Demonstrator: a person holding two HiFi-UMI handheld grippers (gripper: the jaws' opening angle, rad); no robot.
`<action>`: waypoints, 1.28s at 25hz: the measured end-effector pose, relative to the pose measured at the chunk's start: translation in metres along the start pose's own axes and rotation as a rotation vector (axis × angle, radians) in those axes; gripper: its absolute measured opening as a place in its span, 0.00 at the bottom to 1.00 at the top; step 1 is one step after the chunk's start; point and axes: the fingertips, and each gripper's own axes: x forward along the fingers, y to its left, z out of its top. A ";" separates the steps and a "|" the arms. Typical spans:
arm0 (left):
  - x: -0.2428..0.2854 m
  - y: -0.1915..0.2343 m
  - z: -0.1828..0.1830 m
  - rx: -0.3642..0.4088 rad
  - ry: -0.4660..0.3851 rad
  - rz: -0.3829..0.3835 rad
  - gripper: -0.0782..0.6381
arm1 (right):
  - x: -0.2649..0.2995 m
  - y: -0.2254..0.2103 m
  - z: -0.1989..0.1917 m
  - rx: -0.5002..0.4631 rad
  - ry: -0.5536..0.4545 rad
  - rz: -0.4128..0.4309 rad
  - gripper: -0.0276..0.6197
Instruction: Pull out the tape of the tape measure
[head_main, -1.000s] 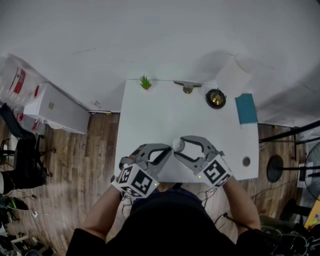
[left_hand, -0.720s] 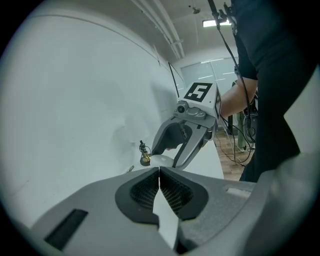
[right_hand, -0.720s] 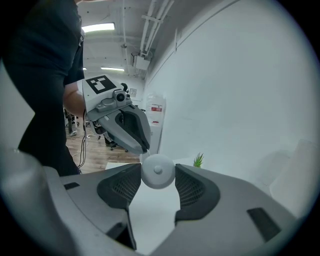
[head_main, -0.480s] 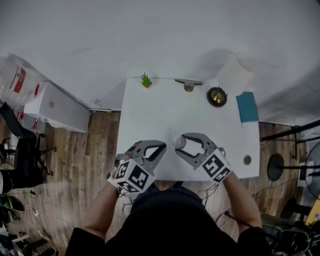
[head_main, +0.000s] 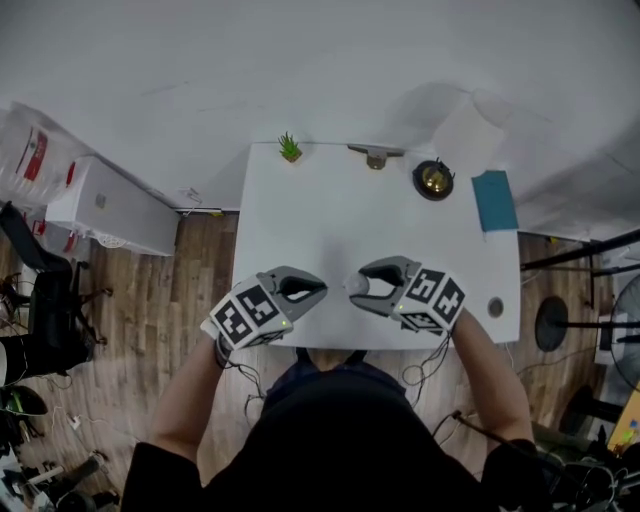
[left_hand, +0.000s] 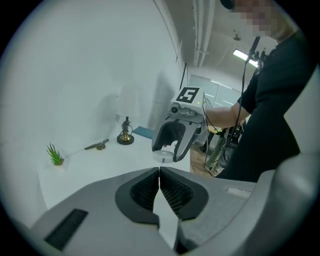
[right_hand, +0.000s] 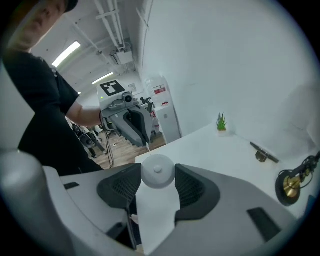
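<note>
Where the grippers meet above the table's (head_main: 350, 215) near edge, the round white tape measure (right_hand: 158, 171) sits clamped between the widely spread jaws of the right gripper (head_main: 360, 286). A short, thin tape (right_hand: 149, 149) runs left from it to the left gripper (head_main: 318, 290), whose jaws are closed together on its tip. A small plant (head_main: 290, 148) stands at the far edge.

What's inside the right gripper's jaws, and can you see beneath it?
A round white tape measure, clamped in the right gripper. Its thin tape runs to the shut left gripper. Beneath it the white table shows. The tape measure's own underside is covered.
</note>
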 end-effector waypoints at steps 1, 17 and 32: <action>0.000 -0.001 -0.002 -0.024 0.000 -0.022 0.12 | 0.001 0.001 -0.002 0.025 0.009 0.023 0.38; -0.027 0.037 -0.019 -0.070 0.028 0.099 0.12 | -0.008 -0.026 -0.024 0.081 0.054 -0.020 0.38; -0.053 0.052 -0.026 -0.089 0.035 0.161 0.12 | -0.029 -0.039 -0.038 0.078 0.088 -0.080 0.38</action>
